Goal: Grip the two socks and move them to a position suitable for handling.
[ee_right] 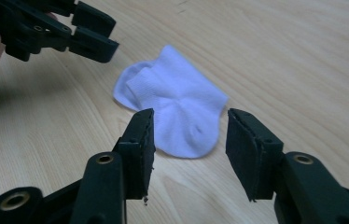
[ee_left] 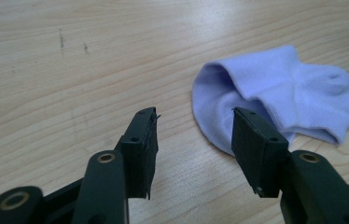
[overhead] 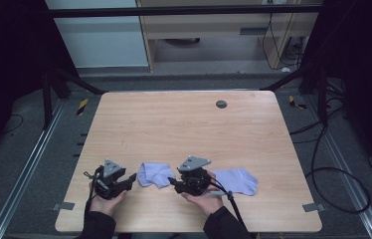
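Work in hand: 2 lilac socks on a wooden table (overhead: pixel 184 124), both grippers closing in on the left one; judged to be a pairing or folding job, barely begun.
Left sock (overhead: pixel 155 174): lies flat near the table's front edge, between the 2 grippers, bent at the heel, cuff end toward the left gripper. In the left gripper view (ee_left: pixel 275 95) its cuff mouth gapes slightly; in the right gripper view (ee_right: pixel 175 105) the toe end is nearest the camera.
Right sock (overhead: pixel 237 180): flat on the table to the right of the right hand, partly hidden behind that gripper, well apart from its jaws, untouched.
Left gripper (overhead: pixel 133 178): held low at the sock's left edge, tips just beside the cuff. Jaws part open with bare table between them in the left gripper view (ee_left: pixel 193 128); nothing gripped.
Right gripper (overhead: pixel 171 181): pointing left at the sock's right side. Jaws part open (ee_right: pixel 189 126), the sock's toe seen in the gap beyond them, pads not pressing on it.
Done: nothing that shows; neither sock lifted, folded or stacked.
Left: grip the left sock, then bring the 2 socks together or fold them, by my judgement.
Other items: 1 dark round grommet (overhead: pixel 221 104) at the table's far side.
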`<state>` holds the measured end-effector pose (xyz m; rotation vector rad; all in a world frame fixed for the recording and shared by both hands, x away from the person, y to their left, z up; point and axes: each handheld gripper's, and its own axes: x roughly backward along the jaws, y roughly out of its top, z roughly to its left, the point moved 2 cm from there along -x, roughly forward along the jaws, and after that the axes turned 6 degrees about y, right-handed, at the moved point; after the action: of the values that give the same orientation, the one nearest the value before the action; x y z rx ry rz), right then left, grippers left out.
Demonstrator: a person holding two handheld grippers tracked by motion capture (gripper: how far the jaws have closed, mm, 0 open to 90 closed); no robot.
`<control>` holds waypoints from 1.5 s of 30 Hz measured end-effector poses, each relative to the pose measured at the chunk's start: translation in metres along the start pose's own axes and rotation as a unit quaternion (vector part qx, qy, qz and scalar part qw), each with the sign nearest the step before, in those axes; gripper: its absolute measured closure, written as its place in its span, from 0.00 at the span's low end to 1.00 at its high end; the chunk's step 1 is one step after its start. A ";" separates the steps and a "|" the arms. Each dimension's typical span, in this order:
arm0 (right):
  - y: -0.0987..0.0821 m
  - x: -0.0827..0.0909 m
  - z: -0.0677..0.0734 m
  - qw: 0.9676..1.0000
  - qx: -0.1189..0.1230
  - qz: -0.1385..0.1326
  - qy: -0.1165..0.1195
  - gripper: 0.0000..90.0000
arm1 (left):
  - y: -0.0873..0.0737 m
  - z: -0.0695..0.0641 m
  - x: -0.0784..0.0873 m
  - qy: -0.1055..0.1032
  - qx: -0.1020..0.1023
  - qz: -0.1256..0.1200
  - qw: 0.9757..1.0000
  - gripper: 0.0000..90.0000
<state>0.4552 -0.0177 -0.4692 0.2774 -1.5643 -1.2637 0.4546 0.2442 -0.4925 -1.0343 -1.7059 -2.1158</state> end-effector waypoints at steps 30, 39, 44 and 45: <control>-0.009 -0.067 0.019 0.997 0.019 0.075 0.025 0.97 | 0.000 -0.011 -0.023 -0.038 0.004 0.043 0.998 0.91; 0.012 -0.046 0.013 1.000 -0.008 -0.016 0.011 0.98 | 0.002 -0.012 -0.018 -0.049 -0.005 0.038 0.998 0.97; 0.023 -0.043 -0.003 0.998 -0.034 -0.047 -0.026 0.98 | 0.002 -0.013 -0.017 -0.049 -0.011 0.041 0.998 0.97; 0.024 -0.044 -0.005 0.998 -0.037 -0.048 -0.031 0.98 | 0.002 -0.013 -0.016 -0.049 -0.011 0.041 0.998 0.97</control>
<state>0.4877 0.0203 -0.4752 0.2716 -1.5690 -1.4137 0.4630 0.2279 -0.5024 -1.2120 -1.6564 -2.0694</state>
